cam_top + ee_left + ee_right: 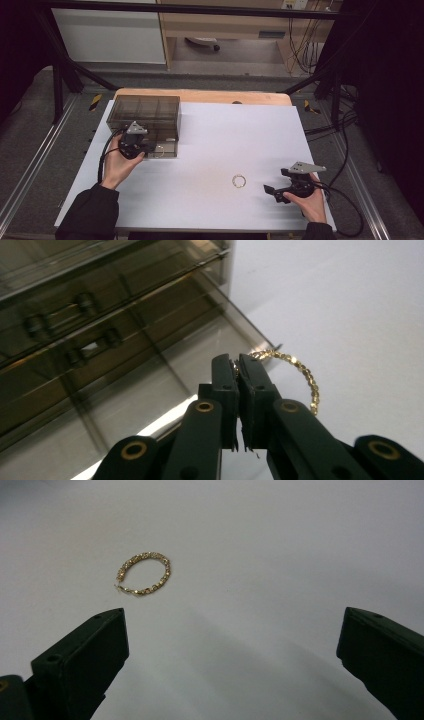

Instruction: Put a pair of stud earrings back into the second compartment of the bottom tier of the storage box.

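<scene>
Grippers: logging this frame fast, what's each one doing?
Left gripper: shut on a gold hoop earring by the smoked plastic organizer box.
Right gripper: open, holding nothing; a second gold hoop earring lies ahead.

High view overhead, facing forward-down — gripper views close along their jaws.

Dim surroundings, bright table, soft close-ups

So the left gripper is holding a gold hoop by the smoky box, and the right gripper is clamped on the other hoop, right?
Not quite. The right gripper is open; the right gripper view shows the second gold hoop lying free on the white table. The left gripper does hold a hoop by the box.
</scene>
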